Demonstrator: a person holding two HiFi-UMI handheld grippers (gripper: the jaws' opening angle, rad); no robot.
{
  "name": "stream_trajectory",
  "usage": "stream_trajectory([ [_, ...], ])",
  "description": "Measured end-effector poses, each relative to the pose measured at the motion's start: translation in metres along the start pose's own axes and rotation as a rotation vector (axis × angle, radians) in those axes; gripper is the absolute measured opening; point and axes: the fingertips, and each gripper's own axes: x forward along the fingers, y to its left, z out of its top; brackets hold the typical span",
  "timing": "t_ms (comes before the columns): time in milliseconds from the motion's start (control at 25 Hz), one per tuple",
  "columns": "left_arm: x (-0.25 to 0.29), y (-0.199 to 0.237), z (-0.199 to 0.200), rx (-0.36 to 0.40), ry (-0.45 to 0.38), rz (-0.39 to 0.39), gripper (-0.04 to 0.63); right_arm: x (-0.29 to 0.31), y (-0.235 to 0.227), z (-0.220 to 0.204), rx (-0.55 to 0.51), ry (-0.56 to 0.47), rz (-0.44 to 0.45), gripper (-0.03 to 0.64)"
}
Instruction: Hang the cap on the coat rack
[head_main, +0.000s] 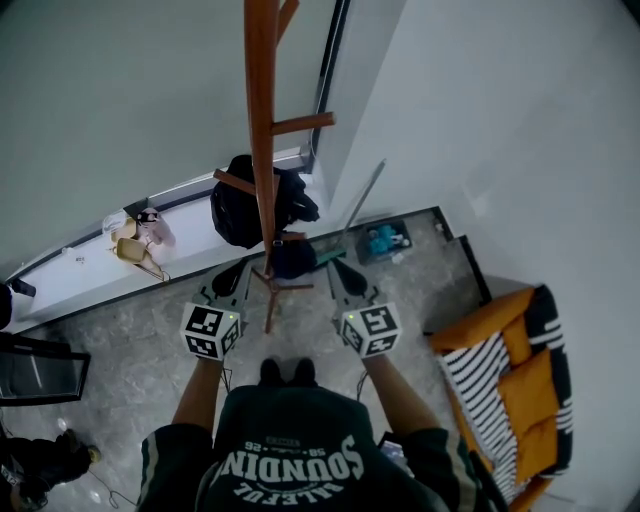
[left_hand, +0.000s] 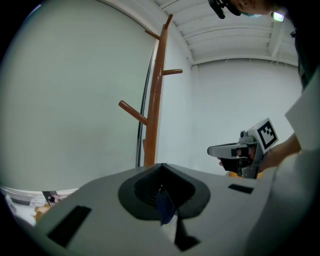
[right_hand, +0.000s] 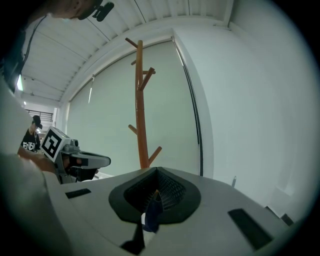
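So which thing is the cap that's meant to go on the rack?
Find the tall wooden coat rack in the middle of the head view. Right beside its pole, the left gripper and right gripper pinch a dark blue cap between them. Unlike the bigger black bag behind the rack, it is the one being gripped.

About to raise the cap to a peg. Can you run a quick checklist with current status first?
1. The left gripper is shut on the cap: ok.
2. The right gripper is shut on the cap: ok.
3. The coat rack stands straight ahead, between the grippers: ok.
4. The peg is bare: ok.
5. The cap's opening faces the peg: cannot tell.
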Motion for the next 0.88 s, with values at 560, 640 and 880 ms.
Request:
stream_trajectory([
  [560,0.007,-0.012,-0.005,0.004,0.012,-0.011,0.0,-0.007,-0.005,-0.013,-0.006,0.022,0.02,-0.002],
  [640,0.006,-0.011,-0.008,0.0,0.015,-0.011,0.0,-0.006,-0.004,-0.015,-0.005,0.023,0.023,-0.002],
  [880,0.009,-0.006,-0.01,-0.008,0.022,-0.008,0.0,-0.001,-0.007,-0.018,0.009,0.036,0.018,-0.002],
])
